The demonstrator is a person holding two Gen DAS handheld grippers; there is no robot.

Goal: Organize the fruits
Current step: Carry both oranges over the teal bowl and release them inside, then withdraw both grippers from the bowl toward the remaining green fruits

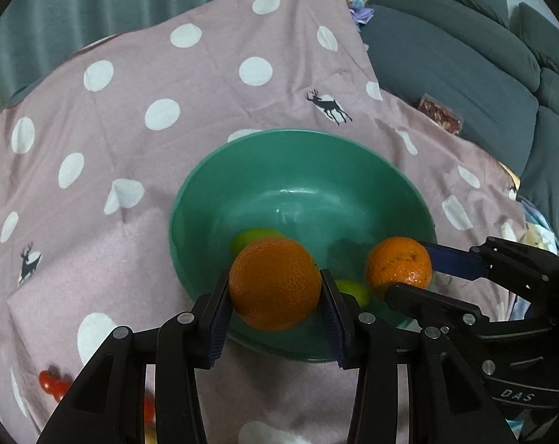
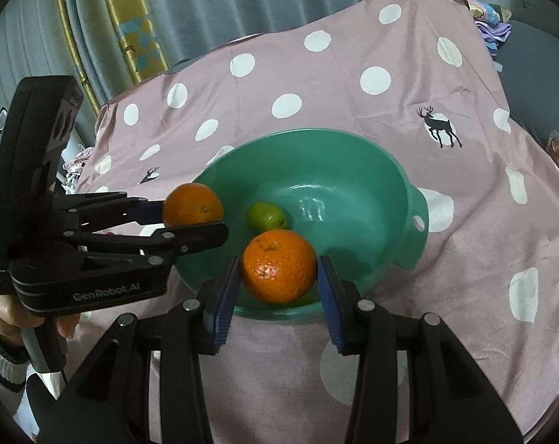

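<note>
With each gripper, left (image 1: 275,288) and right (image 2: 279,273), clamped on a round orange (image 1: 275,283) (image 2: 278,266) above the green plastic bowl (image 1: 309,159), lower both near the limes (image 2: 266,216) before you release.

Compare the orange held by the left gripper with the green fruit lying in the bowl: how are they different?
The orange in the left gripper is orange with a pebbled skin; the green fruit is lime-green and looks smoother. The orange is clearly bigger. The orange is clamped between the left gripper pads, above the near rim of the green bowl; the green fruit rests free on the bowl's floor. Both are roundish fruits.
</note>
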